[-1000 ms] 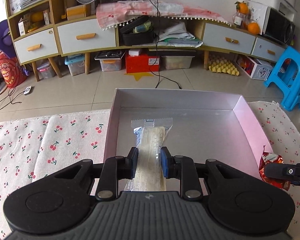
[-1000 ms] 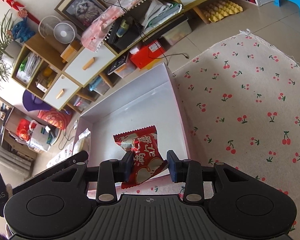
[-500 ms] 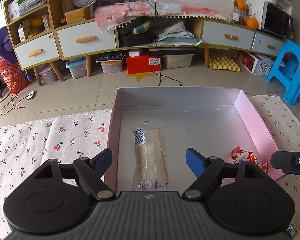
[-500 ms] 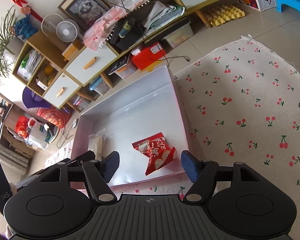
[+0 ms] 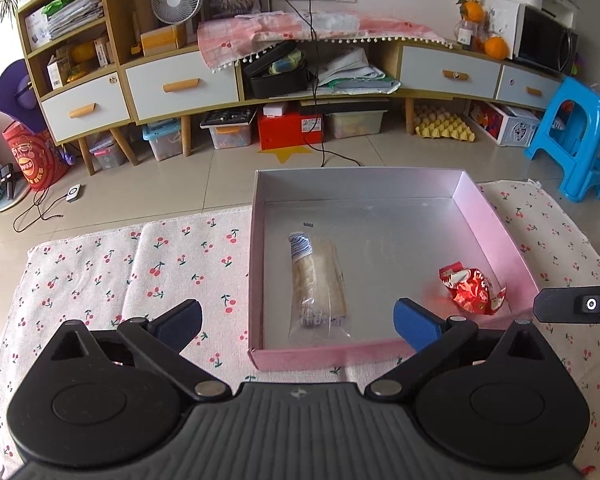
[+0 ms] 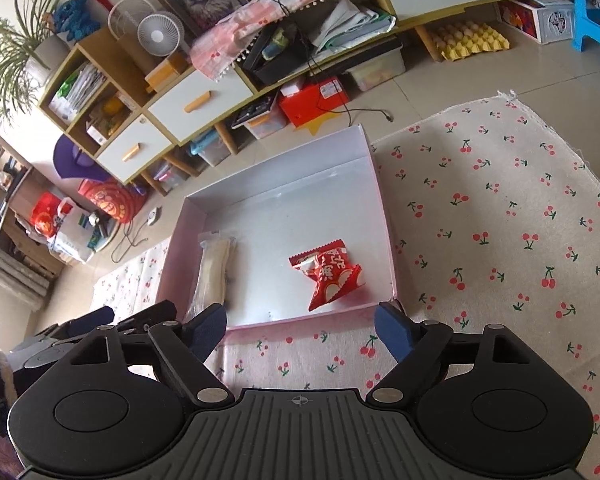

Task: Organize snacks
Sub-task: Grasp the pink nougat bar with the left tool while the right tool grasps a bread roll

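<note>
In the pink box (image 5: 324, 354), two snacks ahead of both wide-spread, empty grippers

The left gripper (image 5: 298, 322) has its two blue-padded fingers (image 5: 414, 322) spread wide, and nothing is between them. Just ahead of it stands a shallow pink box (image 5: 324, 356) on a cherry-print cloth (image 5: 112, 272). Inside the box, straight ahead of the gripper, a long clear-wrapped snack (image 5: 318, 280) lies flat, its length pointing away. Ahead and to the right of the gripper, a crumpled red snack packet (image 5: 472, 288) rests on the box floor near the right wall. At the far right edge, part of the right gripper (image 5: 580, 305) shows above the cloth.
</note>
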Demonstrator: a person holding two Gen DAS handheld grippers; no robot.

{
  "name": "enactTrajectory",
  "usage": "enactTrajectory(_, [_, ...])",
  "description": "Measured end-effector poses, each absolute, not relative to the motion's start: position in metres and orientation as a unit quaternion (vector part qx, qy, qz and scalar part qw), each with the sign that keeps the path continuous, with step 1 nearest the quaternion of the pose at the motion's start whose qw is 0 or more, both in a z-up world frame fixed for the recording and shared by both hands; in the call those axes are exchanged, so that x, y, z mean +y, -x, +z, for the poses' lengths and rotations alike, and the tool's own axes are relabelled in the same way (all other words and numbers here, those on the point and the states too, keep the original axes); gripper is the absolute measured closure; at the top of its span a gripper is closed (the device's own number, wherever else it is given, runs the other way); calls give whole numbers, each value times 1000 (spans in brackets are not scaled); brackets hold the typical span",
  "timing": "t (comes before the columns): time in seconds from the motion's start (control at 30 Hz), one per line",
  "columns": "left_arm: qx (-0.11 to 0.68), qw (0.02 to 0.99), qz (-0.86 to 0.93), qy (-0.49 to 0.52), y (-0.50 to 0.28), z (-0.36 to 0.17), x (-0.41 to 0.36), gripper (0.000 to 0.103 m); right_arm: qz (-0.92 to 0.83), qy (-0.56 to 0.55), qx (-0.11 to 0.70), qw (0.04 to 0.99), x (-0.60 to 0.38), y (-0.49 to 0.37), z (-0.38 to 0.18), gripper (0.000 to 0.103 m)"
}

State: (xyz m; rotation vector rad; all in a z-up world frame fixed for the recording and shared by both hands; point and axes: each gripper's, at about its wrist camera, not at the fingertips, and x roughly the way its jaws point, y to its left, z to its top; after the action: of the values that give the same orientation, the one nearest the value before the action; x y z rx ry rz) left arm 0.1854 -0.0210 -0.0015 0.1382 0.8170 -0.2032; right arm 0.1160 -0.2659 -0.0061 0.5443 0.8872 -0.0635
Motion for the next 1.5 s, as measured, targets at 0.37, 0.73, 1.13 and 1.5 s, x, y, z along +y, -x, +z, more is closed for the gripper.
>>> enactTrajectory(0.37, [420,903,-77,-53,-146,-3,14,1,-18,-235,450,862,-244,-95,3,20])
enactTrajectory(0.73, [453,886,-101,-30,-127,-19,42,1,47,-132,475,869,-190,-90,-4,20])
enactTrajectory(1.13, [512,843,-160,-31,-115,-47,58,27,181,127,457,861,-114,-86,-29,19])
enactTrajectory(1.5, [533,828,-173,-4,-120,-55,71,53,195,263,441,835,-74,-83,-54,19])
